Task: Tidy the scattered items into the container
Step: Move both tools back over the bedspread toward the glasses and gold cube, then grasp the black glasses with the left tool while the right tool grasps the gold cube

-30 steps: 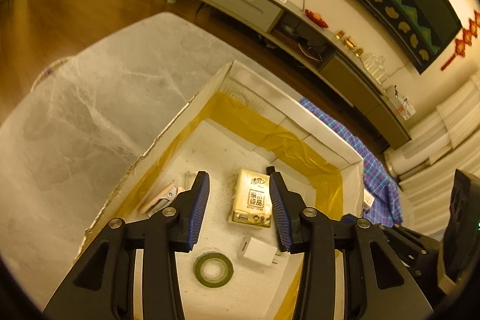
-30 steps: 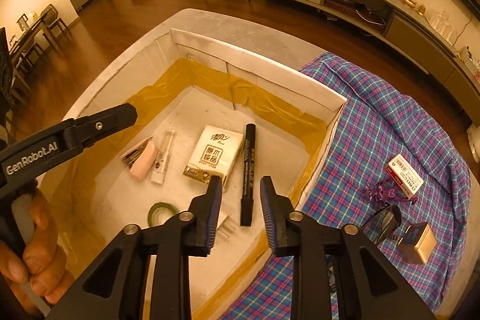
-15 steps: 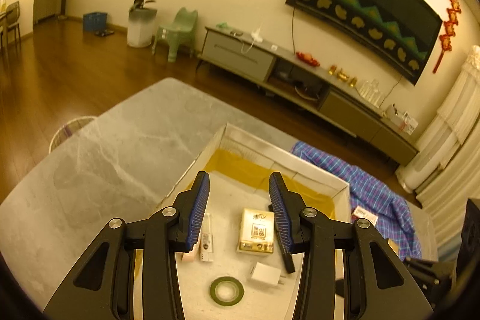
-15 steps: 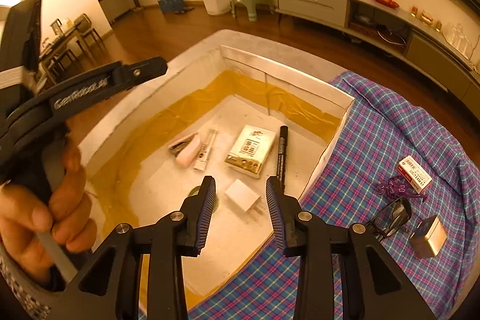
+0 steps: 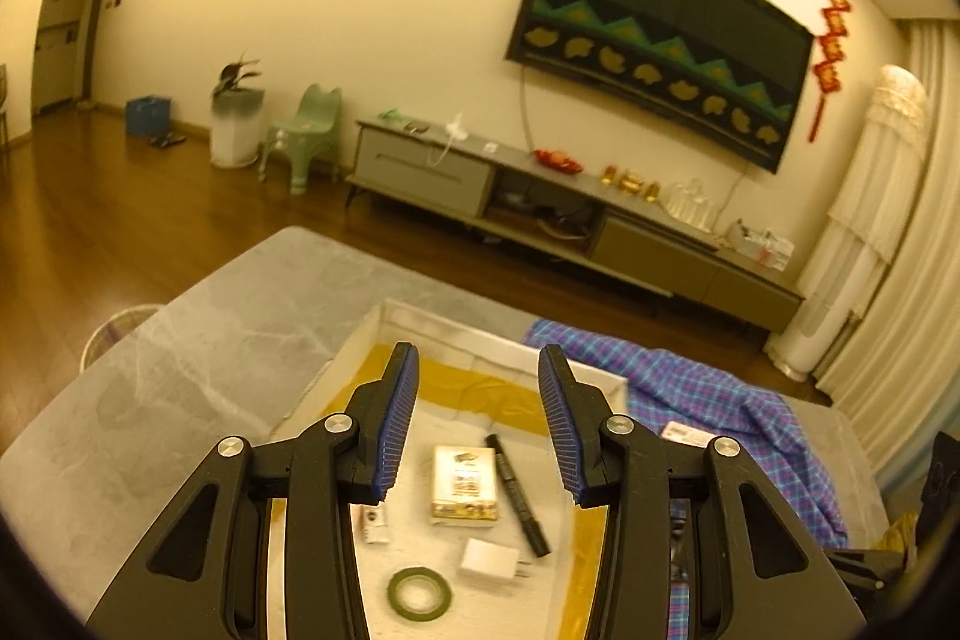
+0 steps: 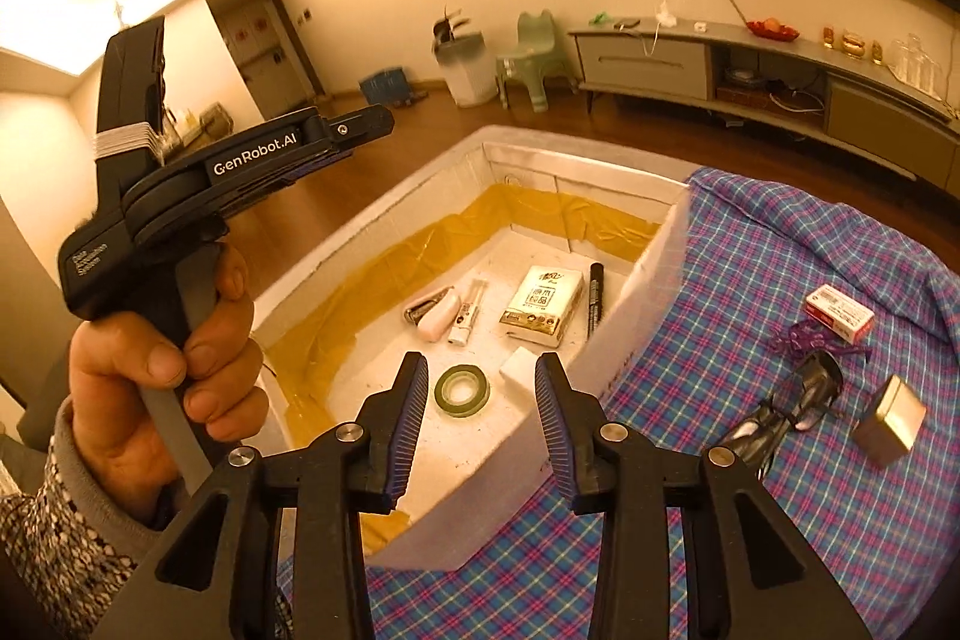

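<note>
The white box (image 6: pixel 636 292) lined with yellow tape (image 5: pixel 591 379) holds a tissue pack (image 6: pixel 543 304) (image 5: pixel 465 484), a black marker (image 6: pixel 595 289) (image 5: pixel 516 484), a green tape roll (image 6: pixel 462 391) (image 5: pixel 419 592), a white charger (image 5: pixel 487 559), a pink stapler (image 6: pixel 433 319) and a small tube (image 6: pixel 465 319). On the plaid cloth (image 6: pixel 780 490) right of the box lie a red-white small box (image 6: pixel 839 313), a purple trinket (image 6: pixel 807 340), black sunglasses (image 6: pixel 786 409) and a metal tin (image 6: pixel 891 421). My left gripper (image 5: pixel 477 421) and right gripper (image 6: pixel 482 430) are open, empty, raised above the box.
The box stands on a grey marble table (image 5: pixel 198 358). The left gripper and the hand holding it (image 6: pixel 180 340) fill the left of the right wrist view. A TV cabinet (image 5: pixel 540 196), a green chair (image 5: pixel 306 136) and wooden floor lie beyond.
Both grippers have lifted and drawn back from the box, and both have opened wider. The black marker now lies inside the box beside the tissue pack.
</note>
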